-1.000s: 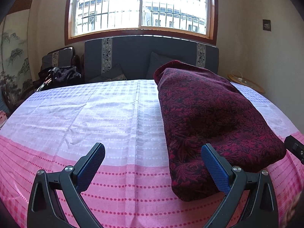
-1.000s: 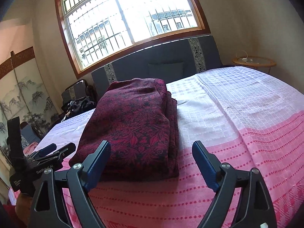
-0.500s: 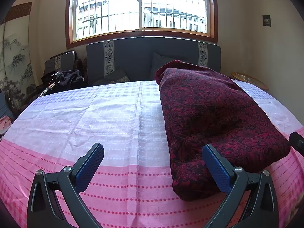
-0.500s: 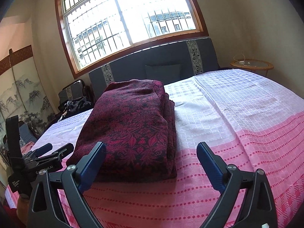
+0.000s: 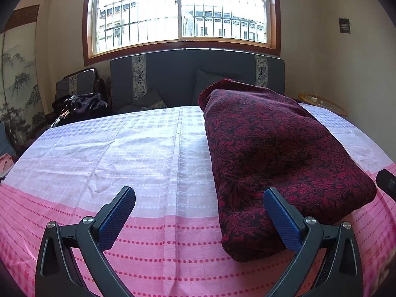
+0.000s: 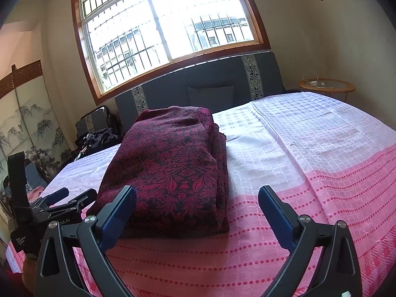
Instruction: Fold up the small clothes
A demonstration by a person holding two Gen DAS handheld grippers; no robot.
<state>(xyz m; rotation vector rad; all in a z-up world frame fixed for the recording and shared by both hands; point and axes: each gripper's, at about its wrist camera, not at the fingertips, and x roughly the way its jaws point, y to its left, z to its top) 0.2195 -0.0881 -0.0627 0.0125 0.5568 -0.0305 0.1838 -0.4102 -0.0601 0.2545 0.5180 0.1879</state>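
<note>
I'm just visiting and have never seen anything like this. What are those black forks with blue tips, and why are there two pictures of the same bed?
They are hand-held tongs, one in each of a person's hands; no robot arm is involved. Each carries a camera looking out along its two fingers, so one picture comes from the left tongs and one from the right tongs. On the pink and white bedspread lies a folded dark red patterned cloth. Neither tongs hold anything: the left stand open, the right are opening, both with only bedspread between the fingers.
</note>
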